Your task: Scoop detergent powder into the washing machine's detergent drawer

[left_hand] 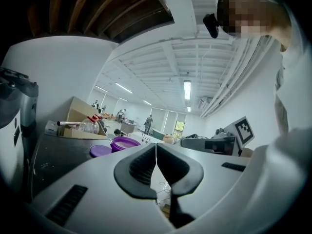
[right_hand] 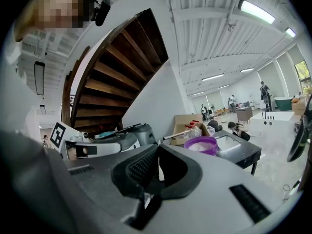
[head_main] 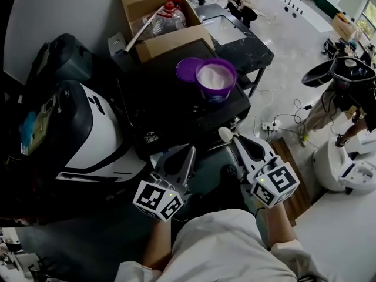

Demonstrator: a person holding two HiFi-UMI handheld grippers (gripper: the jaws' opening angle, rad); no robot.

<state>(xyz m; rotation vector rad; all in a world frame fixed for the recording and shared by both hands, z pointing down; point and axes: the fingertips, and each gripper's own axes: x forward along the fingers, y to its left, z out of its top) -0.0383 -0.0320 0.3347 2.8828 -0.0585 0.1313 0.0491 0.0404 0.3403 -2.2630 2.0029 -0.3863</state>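
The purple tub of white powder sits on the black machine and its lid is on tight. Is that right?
Not quite. The purple tub does sit on the black machine, but its lid is off. The lid lies flat on the machine beside the tub, so the white powder inside is uncovered. The head view shows this.

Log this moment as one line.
left gripper shut | right gripper shut | powder tub open, lid beside it | scooping not started

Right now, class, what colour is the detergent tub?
Purple tub, white powder inside; head view shows it best.
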